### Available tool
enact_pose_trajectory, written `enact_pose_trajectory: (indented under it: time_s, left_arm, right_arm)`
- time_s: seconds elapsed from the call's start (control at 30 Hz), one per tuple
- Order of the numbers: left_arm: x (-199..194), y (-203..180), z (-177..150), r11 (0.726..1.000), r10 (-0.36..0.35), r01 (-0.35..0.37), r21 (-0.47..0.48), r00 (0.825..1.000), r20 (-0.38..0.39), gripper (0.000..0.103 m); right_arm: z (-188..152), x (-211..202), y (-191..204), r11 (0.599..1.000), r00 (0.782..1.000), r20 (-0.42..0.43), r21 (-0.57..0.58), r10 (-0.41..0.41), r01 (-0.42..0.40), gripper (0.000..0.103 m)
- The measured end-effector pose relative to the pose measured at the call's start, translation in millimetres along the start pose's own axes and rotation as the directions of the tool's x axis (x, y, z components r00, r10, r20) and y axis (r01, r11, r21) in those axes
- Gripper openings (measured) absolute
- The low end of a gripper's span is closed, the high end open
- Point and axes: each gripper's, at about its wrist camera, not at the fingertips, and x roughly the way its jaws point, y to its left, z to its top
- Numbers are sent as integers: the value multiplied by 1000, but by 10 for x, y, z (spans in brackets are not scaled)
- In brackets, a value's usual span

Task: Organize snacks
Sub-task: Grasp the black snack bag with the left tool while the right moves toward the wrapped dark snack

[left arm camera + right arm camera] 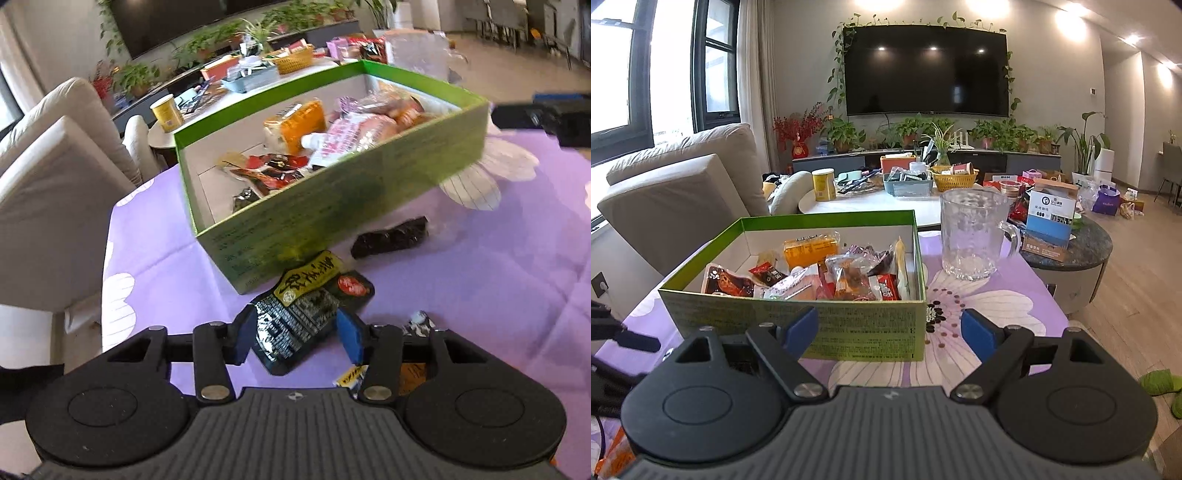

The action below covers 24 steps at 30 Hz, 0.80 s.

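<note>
Glossy black foil snack pouch with yellow label (295,314) lies flat on purple cloth (166,240), just beside green cardboard box (332,221). Left gripper (291,338) straddles pouch, jaws apart, blue pads not visibly pressing. Light, floppy, slippery; pinch across the middle. Right gripper (890,334) jaws apart, empty.

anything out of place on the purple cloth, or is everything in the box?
Not everything. Several packets lie loose on the purple tablecloth outside the green box: a black-and-yellow snack packet between the left gripper pads, a dark packet by the box wall, small wrappers nearby. Nothing looks spilled or damaged.
</note>
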Motion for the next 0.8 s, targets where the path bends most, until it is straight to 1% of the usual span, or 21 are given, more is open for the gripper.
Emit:
enact_pose_trajectory:
  time_s: [0.03,0.1,0.2,0.27,0.33,0.4,0.43,0.47,0.53,0.6,0.7,0.77,0.8]
  left_arm:
    - [7,28,-2,1000,-3,3,-13,1000,5,40]
    - [15,62,-11,1000,1,-1,-23,1000,5,40]
    - [-38,72,-38,1000,9,-10,7,1000,7,39]
    - [-115,36,-83,998,8,-9,63,1000,19,39]
    - [-168,-31,-140,990,13,-17,140,1000,28,40]
    - [-175,-122,-206,972,28,-33,234,999,27,40]
    - [-150,-177,-234,958,44,-49,281,999,24,40]
    - [-119,-220,-257,948,65,-70,311,998,27,40]
    - [-78,-290,-243,930,94,-109,350,994,59,40]
    - [-33,-314,-185,931,91,-110,348,993,70,39]
    - [39,-307,-85,947,74,-94,307,994,78,40]
    - [76,-270,-46,957,96,-116,265,992,87,30]
    - [87,-236,-25,964,107,-124,237,991,84,16]
  right_arm:
    - [-9,2,-3,1000,1000,-2,2,3,-3,64]
    - [-32,10,16,1000,1000,-9,6,14,-14,64]
    - [-69,5,50,999,999,-21,2,41,-41,64]
    - [-95,4,84,998,998,-29,-12,58,-59,64]
    - [-126,6,119,997,997,-37,-27,67,-68,64]
    - [-153,20,141,997,996,-50,-32,73,-75,64]
    - [-167,28,145,996,995,-56,-29,77,-79,64]
    - [-174,38,149,996,995,-61,-25,81,-82,64]
    - [-191,49,158,996,994,-71,-14,85,-86,64]
    - [-195,45,166,996,993,-75,-9,89,-90,64]
    - [-198,17,177,996,993,-76,-13,91,-92,64]
    - [-209,7,187,996,992,-81,-10,93,-94,64]
    - [-218,3,186,995,992,-85,-5,97,-98,64]
